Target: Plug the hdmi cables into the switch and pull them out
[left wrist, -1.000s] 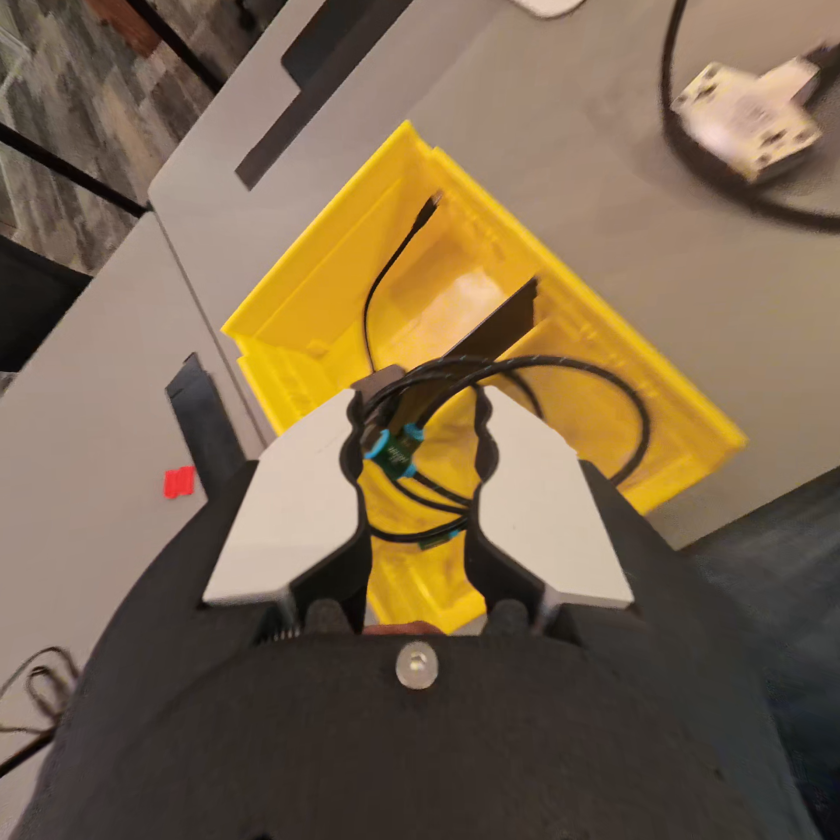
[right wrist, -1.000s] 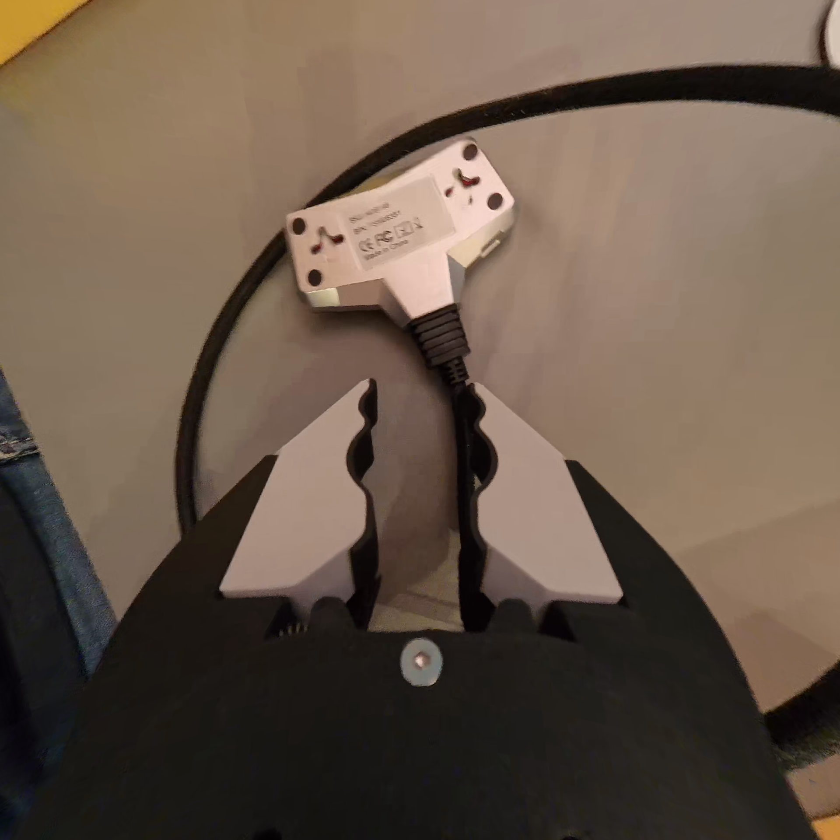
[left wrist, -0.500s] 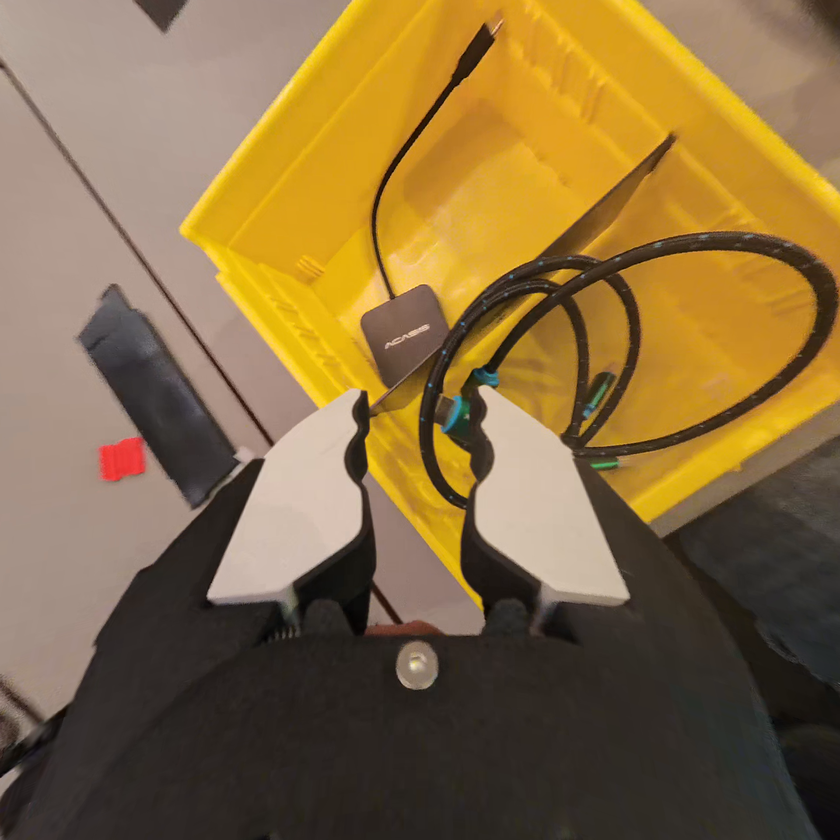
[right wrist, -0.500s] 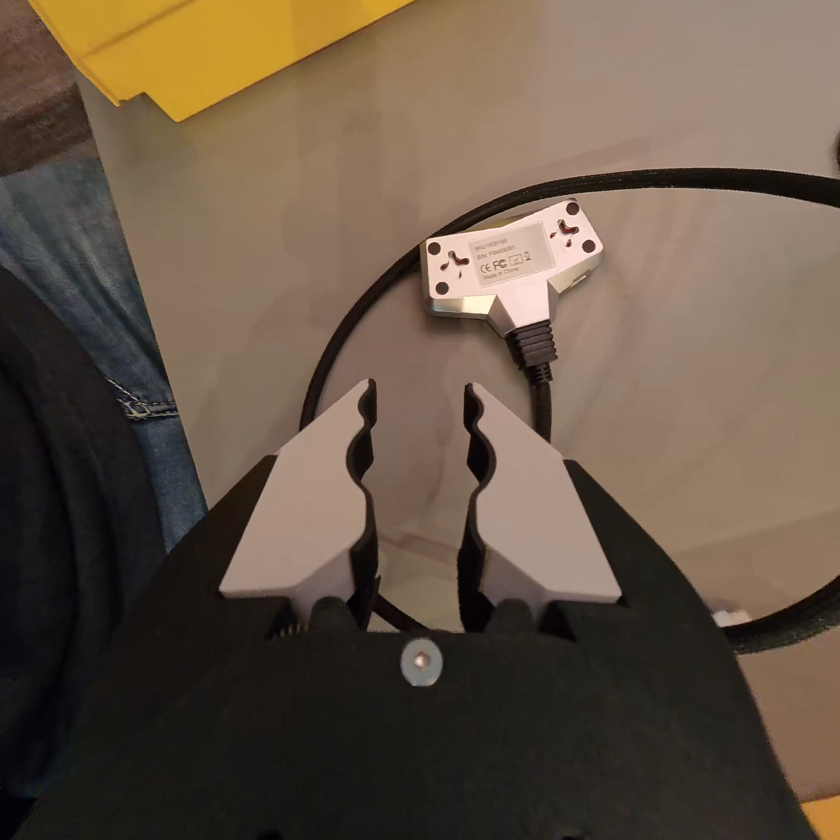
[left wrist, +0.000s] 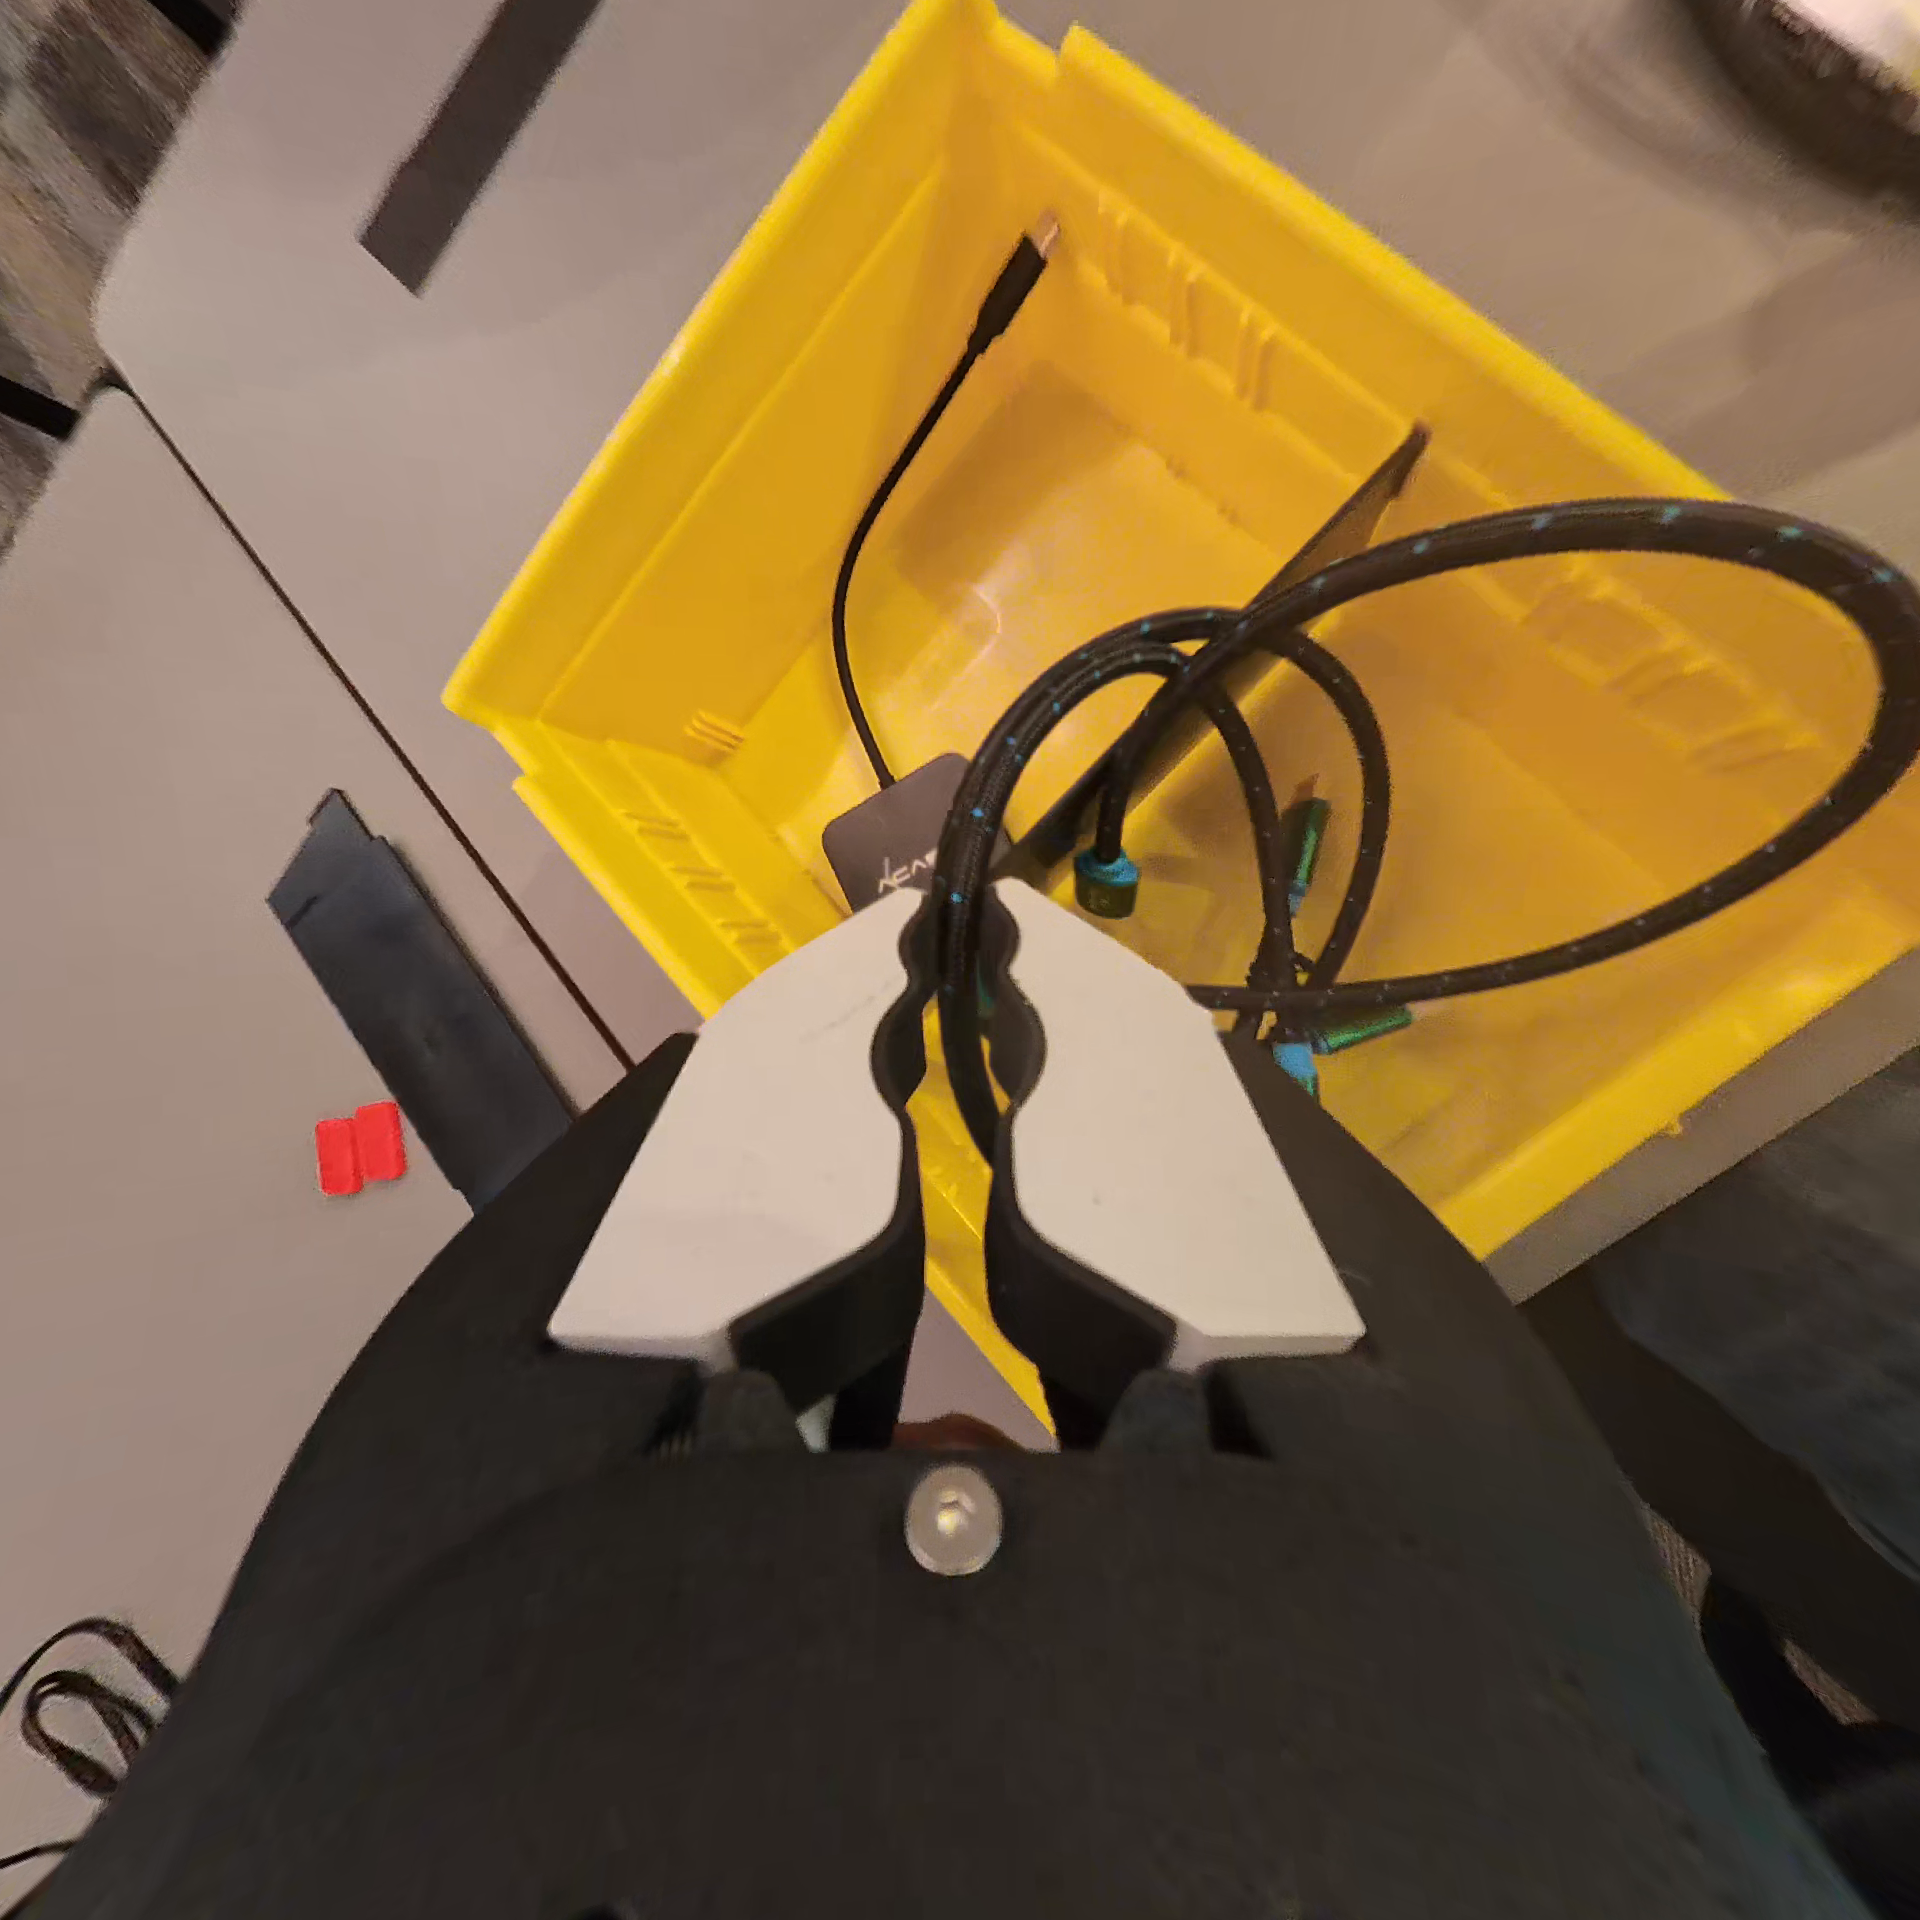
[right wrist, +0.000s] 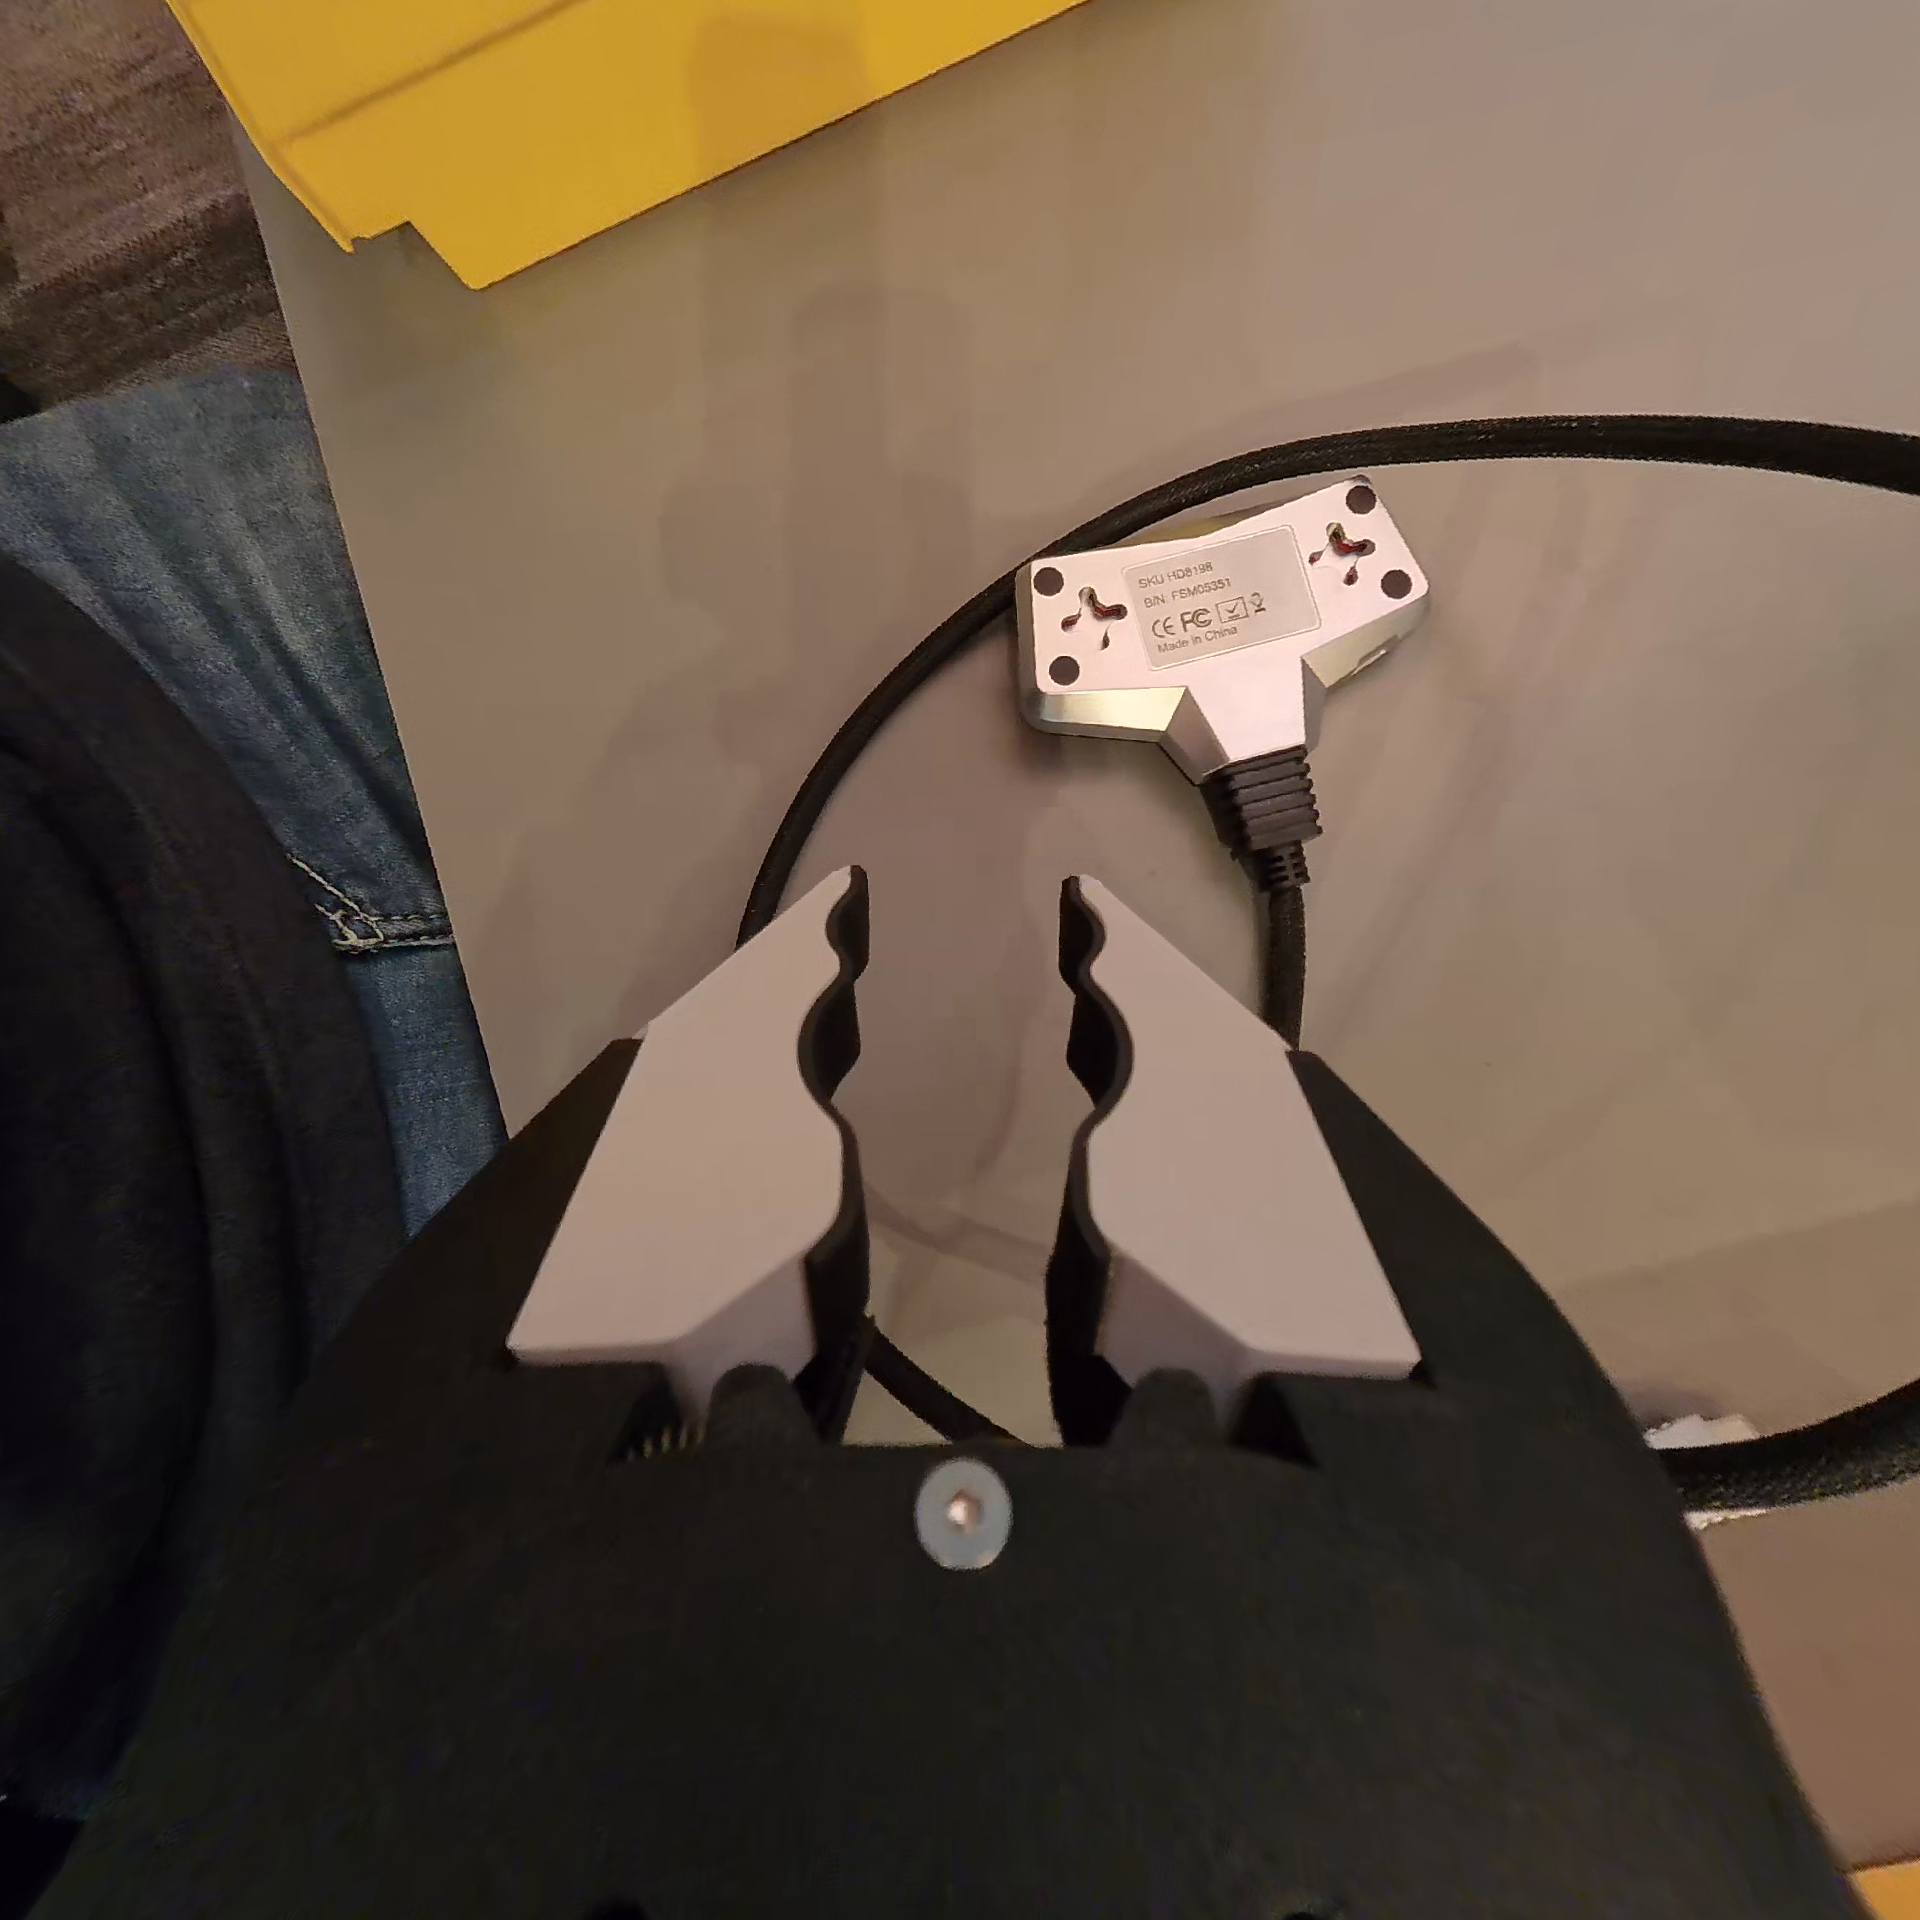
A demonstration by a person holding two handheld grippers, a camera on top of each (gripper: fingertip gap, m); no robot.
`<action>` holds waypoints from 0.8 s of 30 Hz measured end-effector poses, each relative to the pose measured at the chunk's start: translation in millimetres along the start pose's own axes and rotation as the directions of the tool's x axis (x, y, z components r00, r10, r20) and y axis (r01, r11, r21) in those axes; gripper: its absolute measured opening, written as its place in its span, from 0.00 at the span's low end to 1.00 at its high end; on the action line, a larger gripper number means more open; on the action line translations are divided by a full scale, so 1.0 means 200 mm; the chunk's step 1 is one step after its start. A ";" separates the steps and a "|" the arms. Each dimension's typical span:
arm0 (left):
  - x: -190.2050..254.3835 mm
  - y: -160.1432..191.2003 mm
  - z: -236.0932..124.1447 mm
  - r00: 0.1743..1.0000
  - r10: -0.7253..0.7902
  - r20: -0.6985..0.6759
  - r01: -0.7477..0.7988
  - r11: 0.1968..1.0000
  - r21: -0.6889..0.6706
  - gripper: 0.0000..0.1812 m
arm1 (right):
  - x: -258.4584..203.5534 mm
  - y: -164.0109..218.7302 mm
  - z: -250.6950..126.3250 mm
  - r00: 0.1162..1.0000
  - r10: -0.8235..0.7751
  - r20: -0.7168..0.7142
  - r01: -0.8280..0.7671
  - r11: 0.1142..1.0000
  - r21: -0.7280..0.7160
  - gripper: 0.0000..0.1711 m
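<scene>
We have our left gripper (left wrist: 958,914) clenched on a black braided cable (left wrist: 1621,800) flecked with blue, the cord pinched between the grey fingers (left wrist: 1132,1132) near their tips. From there the cable rises in several loops over the yellow bin (left wrist: 727,582), and its blue-collared plugs (left wrist: 1103,881) hang inside the bin's near compartment. A black divider (left wrist: 1351,520) splits the bin; on its far side lies a small dark square adapter (left wrist: 894,842) with a thin black lead (left wrist: 883,520) running to a plug near the bin's far wall. The bin sits at the near edge of the grey worktop (left wrist: 260,520), with a small red tag (left wrist: 358,1146) off to its left.

Our right gripper (right wrist: 961,894) is released, its jaws well apart and holding nothing, hovering above the worktop (right wrist: 1039,364). Just ahead and to the right lies the silver switch (right wrist: 1216,644), underside up with a pale label, its own thick black cord (right wrist: 1283,956) curling in a wide loop around it. A corner of the yellow bin (right wrist: 623,114) shows at the worktop's far left.
</scene>
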State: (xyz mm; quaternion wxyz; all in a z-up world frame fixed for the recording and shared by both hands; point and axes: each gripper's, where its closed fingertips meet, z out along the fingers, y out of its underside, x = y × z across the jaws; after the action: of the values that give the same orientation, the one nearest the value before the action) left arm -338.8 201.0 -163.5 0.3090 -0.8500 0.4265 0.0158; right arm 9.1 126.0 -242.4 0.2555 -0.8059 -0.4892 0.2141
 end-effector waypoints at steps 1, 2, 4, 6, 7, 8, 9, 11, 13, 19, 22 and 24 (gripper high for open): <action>-0.01 -0.02 -0.03 1.000 -0.003 0.011 0.003 1.000 0.027 0.04 | 0.00 0.00 0.00 1.000 -0.003 0.001 0.003 1.000 -0.001 0.20; 0.00 -0.04 -0.06 1.000 -0.005 0.016 0.004 0.998 0.057 0.04 | -0.01 0.00 0.00 1.000 -0.005 0.003 0.005 1.000 -0.001 0.20; -0.01 -0.08 -0.12 0.999 -0.013 0.033 0.009 0.994 0.110 0.04 | -0.01 -0.01 0.01 1.000 -0.010 0.005 0.010 1.000 0.001 0.20; -0.03 -0.10 -0.18 0.998 -0.029 0.062 0.020 0.990 0.139 0.04 | -0.02 -0.01 0.01 1.000 -0.013 0.006 0.013 1.000 0.000 0.20; -0.02 -0.11 -0.20 0.998 -0.044 0.047 0.036 0.986 0.161 0.04 | -0.02 -0.01 0.00 1.000 -0.013 0.008 0.013 1.000 0.001 0.20; -0.02 -0.12 -0.22 0.998 -0.065 0.027 0.059 0.980 0.191 0.04 | -0.02 -0.01 0.00 1.000 -0.012 0.009 0.012 1.000 0.003 0.20; -0.02 -0.13 -0.24 0.996 -0.088 0.013 0.083 0.973 0.214 0.04 | -0.03 -0.01 0.00 1.000 -0.011 0.010 0.011 1.000 0.005 0.20; -0.04 -0.15 -0.29 0.992 -0.125 -0.006 0.123 0.956 0.266 0.04 | -0.03 -0.01 0.00 1.000 -0.011 0.012 0.011 1.000 0.005 0.20; -0.04 -0.19 -0.35 0.985 -0.164 -0.052 0.172 0.925 0.338 0.03 | -0.04 -0.02 -0.01 1.000 -0.013 0.015 0.012 1.000 0.010 0.20; -0.07 -0.20 -0.42 0.967 -0.240 -0.087 0.254 0.881 0.399 0.04 | -0.07 -0.06 -0.01 0.999 -0.022 0.026 0.021 0.999 0.028 0.21; -0.07 -0.21 -0.46 0.969 -0.245 -0.033 0.236 0.873 0.427 0.04 | -0.09 -0.10 -0.03 0.999 -0.033 0.030 0.031 0.998 0.048 0.24; -0.05 -0.24 -0.49 0.973 -0.229 0.007 0.203 0.878 0.432 0.04 | -0.13 -0.17 -0.04 0.997 -0.054 0.046 0.050 0.995 0.086 0.28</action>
State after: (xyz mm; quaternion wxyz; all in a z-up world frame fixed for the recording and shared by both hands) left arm -333.6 176.2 -57.1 0.5004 -0.8026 0.3127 -0.0881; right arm -20.6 113.8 -211.9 0.2832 -0.7759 -0.5065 0.2475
